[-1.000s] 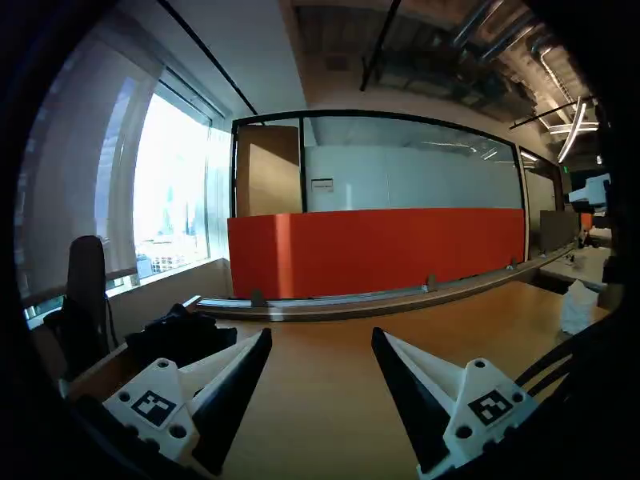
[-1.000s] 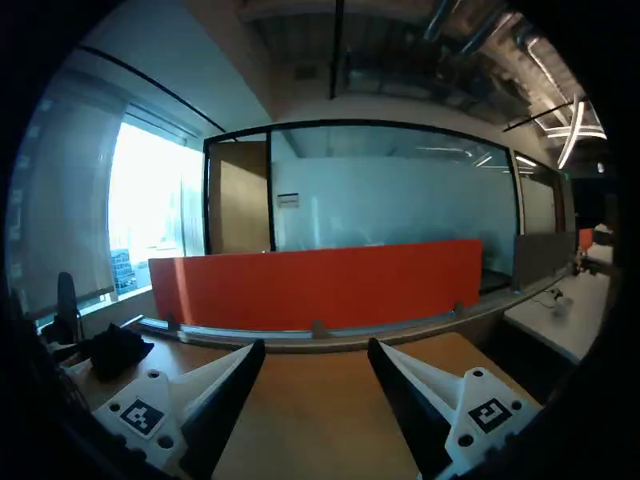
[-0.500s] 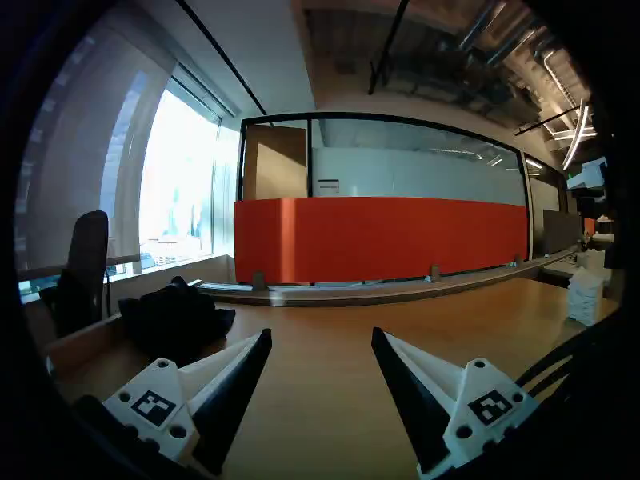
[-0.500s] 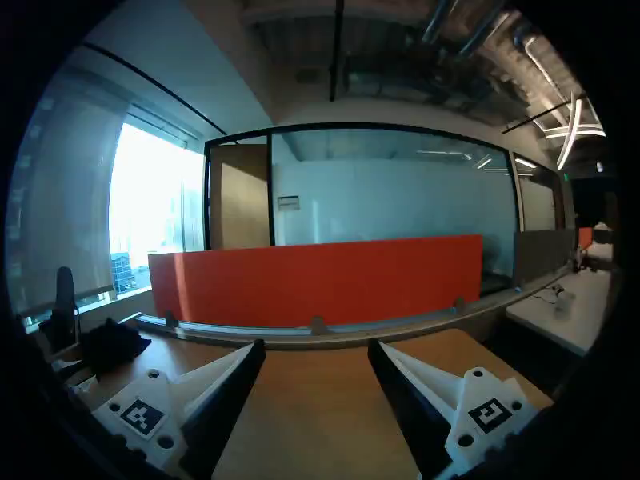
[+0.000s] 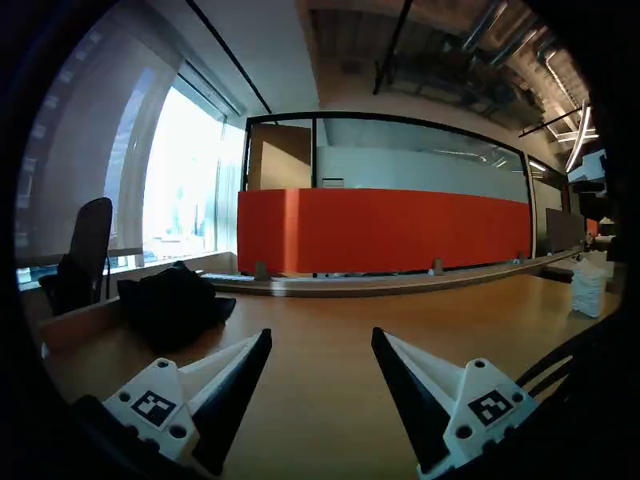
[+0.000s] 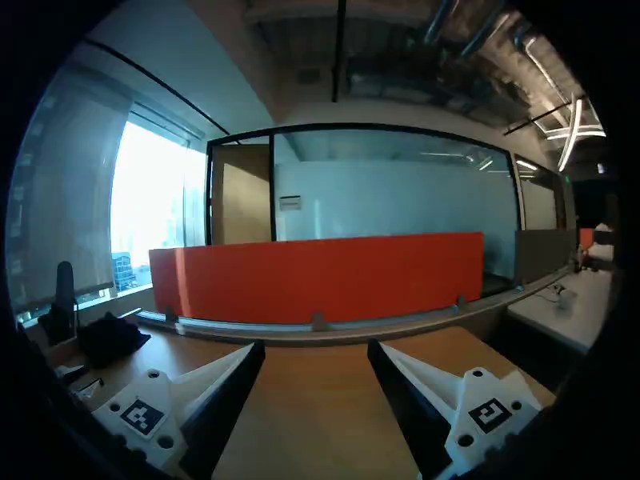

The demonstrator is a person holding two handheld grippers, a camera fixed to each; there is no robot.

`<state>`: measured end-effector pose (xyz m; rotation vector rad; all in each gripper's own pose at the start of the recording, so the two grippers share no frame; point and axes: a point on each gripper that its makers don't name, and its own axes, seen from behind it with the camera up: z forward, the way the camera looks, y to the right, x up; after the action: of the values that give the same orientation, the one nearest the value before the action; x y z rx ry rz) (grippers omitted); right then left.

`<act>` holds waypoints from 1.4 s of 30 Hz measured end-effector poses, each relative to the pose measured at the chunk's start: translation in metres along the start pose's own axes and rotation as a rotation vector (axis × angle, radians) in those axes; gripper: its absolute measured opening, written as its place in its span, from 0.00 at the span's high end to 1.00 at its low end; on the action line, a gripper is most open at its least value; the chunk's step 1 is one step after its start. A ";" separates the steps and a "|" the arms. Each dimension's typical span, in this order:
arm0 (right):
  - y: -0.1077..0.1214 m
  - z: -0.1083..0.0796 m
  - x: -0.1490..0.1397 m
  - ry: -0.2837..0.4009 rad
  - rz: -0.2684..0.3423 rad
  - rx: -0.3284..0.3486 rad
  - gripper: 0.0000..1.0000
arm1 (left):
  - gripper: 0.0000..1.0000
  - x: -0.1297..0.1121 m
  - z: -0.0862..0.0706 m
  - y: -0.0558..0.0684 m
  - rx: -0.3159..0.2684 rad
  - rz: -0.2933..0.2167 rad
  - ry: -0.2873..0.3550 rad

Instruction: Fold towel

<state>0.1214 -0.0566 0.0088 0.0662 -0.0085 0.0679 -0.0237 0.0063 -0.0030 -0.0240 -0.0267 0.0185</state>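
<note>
A crumpled dark towel (image 5: 172, 306) lies on the wooden table (image 5: 320, 384) at the left, just beyond my left gripper's left finger. My left gripper (image 5: 320, 346) hangs open over the table with nothing between its fingers. The same dark towel (image 6: 108, 338) sits far off to the left in the right gripper view. My right gripper (image 6: 316, 356) is open and empty above the table (image 6: 312, 416). A stack of folded white towels (image 5: 588, 286) stands at the table's right side in the left gripper view.
An orange divider panel (image 5: 384, 230) runs along the table's far edge. A dark office chair (image 5: 80, 260) stands at the left by the bright window (image 5: 184, 192). Another desk (image 6: 568, 308) lies to the right in the right gripper view.
Both cameras have dropped lower toward the table. The dark towel has grown larger and nearer in the left gripper view. Both grippers stay open.
</note>
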 end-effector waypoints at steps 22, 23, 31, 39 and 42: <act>0.009 0.000 -0.009 -0.010 0.011 -0.001 0.00 | 0.08 -0.006 0.003 0.000 0.002 0.005 0.004; 0.010 0.000 -0.010 -0.011 0.012 -0.001 0.00 | 0.08 -0.006 0.003 0.000 0.002 0.005 0.004; 0.013 0.001 -0.010 -0.010 0.012 -0.002 0.00 | 0.07 -0.006 0.002 0.000 0.003 0.005 0.004; 0.019 0.000 -0.006 0.001 0.013 -0.008 0.00 | 0.05 -0.007 0.002 0.000 0.003 0.006 0.003; 0.022 -0.001 -0.005 0.007 0.008 -0.008 0.00 | 0.05 -0.007 0.002 -0.001 0.003 0.006 0.003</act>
<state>0.1150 -0.0347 0.0096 0.0578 -0.0016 0.0756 -0.0311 0.0057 -0.0009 -0.0211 -0.0236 0.0248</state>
